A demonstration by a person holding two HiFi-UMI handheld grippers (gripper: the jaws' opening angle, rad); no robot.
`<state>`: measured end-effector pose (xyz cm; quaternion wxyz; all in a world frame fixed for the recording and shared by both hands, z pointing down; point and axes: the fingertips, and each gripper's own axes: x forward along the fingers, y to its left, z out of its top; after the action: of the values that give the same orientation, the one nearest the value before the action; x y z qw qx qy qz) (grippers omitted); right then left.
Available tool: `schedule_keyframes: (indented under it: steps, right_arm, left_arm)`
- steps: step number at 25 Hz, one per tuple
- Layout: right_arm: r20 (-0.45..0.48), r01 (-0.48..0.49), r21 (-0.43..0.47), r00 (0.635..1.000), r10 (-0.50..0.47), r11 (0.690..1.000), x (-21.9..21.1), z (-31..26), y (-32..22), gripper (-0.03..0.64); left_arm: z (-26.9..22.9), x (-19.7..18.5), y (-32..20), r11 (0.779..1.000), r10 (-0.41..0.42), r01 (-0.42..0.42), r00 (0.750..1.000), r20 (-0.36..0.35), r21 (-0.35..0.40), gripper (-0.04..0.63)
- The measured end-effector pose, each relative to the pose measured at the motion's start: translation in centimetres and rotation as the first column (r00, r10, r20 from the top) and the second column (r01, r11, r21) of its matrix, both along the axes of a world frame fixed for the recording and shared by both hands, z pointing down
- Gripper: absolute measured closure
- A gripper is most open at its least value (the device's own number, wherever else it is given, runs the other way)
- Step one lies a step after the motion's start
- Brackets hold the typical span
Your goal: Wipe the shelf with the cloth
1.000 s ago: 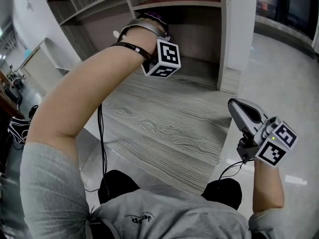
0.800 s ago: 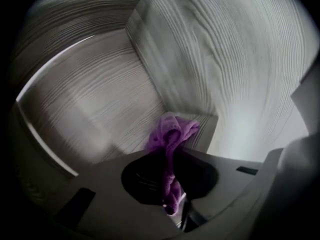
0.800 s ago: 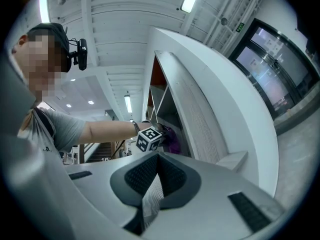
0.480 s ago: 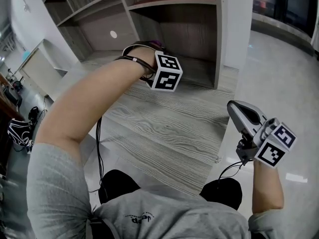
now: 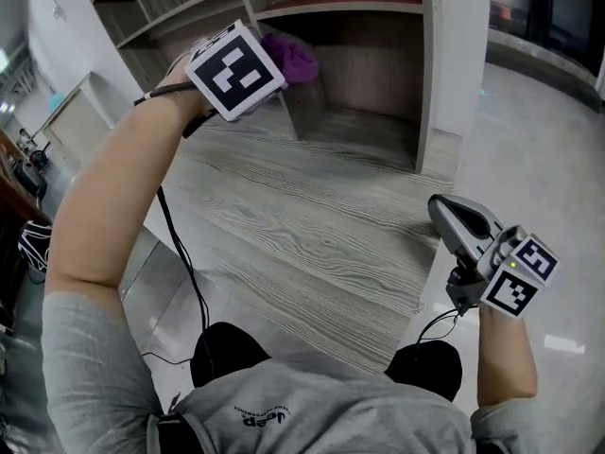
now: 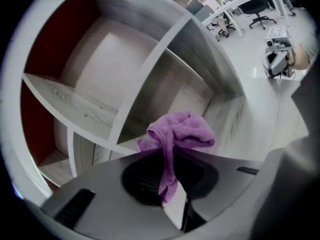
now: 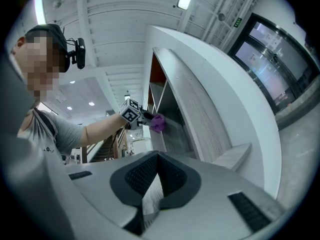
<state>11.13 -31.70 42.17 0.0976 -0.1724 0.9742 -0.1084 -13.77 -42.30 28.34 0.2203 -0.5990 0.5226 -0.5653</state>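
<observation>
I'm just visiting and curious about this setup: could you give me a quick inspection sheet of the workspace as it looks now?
Surface: grey wood-grain shelf, base board bare.
Job's things: purple cloth, bunched, raised near an upright divider; contact unclear.
Clutter: nothing seen.
Grippers: left claw shut on the cloth; right claw shut, empty, held apart at the right.
Cables: black cable hangs along the left arm.
Surroundings: glossy floor, office desks beyond.

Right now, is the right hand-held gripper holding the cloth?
No, the purple cloth is pinched in the left hand-held gripper; the right hand-held gripper is empty.
</observation>
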Motion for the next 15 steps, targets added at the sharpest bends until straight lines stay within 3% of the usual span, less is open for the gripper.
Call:
schedule_keyframes:
  steps: [1,2,3,4,5,7,9,11,12,13,15]
  right_arm:
    - [-0.002,0.000,-0.001,1.000,0.000,1.000,-0.1,0.0,0.0,0.597]
    - [-0.003,0.001,-0.001,1.000,-0.001,1.000,-0.1,0.0,0.0,0.597]
    - [-0.006,0.002,-0.002,1.000,-0.002,1.000,-0.2,0.0,0.0,0.597]
    - [-0.008,0.003,-0.004,1.000,-0.003,1.000,-0.2,0.1,0.0,0.597]
    - [-0.011,0.003,-0.005,1.000,-0.003,1.000,-0.3,0.2,-0.1,0.597]
    - [-0.013,0.000,-0.007,1.000,0.000,1.000,-0.3,0.2,-0.3,0.597]
    - [-0.013,-0.001,-0.005,1.000,0.001,1.000,-0.5,0.2,-0.2,0.597]
    - [-0.014,0.002,-0.001,1.000,-0.002,1.000,-0.7,0.2,0.0,0.597]
    - [-0.015,0.002,-0.002,1.000,-0.002,1.000,-0.7,0.2,0.1,0.597]
    - [-0.015,0.002,-0.006,1.000,-0.002,1.000,-0.7,0.4,0.0,0.597]
    - [-0.016,-0.001,-0.016,1.000,0.001,1.000,-0.4,0.7,-0.3,0.597]
  left_arm:
    - [0.0,0.4,-0.2,1.000,0.010,-0.010,1.000,0.006,0.023,0.518]
    - [-0.2,0.8,-0.3,0.998,0.014,-0.017,0.998,0.057,0.058,0.517]
    - [-0.6,1.0,-0.3,0.994,0.006,-0.024,0.988,0.156,0.110,0.515]
    - [-1.5,1.2,-0.2,0.984,-0.012,-0.039,0.959,0.283,0.175,0.515]
    - [-2.4,1.4,-0.3,0.969,-0.041,-0.062,0.912,0.407,0.238,0.517]
    - [-3.7,1.5,-0.9,0.942,-0.110,-0.107,0.796,0.595,0.318,0.515]
    - [-3.6,1.3,-2.1,0.930,-0.164,-0.133,0.684,0.711,0.343,0.514]
    - [-2.6,1.0,-3.4,0.931,-0.196,-0.137,0.596,0.779,0.338,0.514]
    - [-2.2,0.9,-4.0,0.935,-0.201,-0.128,0.575,0.793,0.330,0.514]
    - [-1.7,0.9,-4.5,0.942,-0.199,-0.113,0.571,0.797,0.316,0.515]
    - [-0.3,0.9,-5.0,0.961,-0.171,-0.081,0.580,0.796,0.265,0.515]
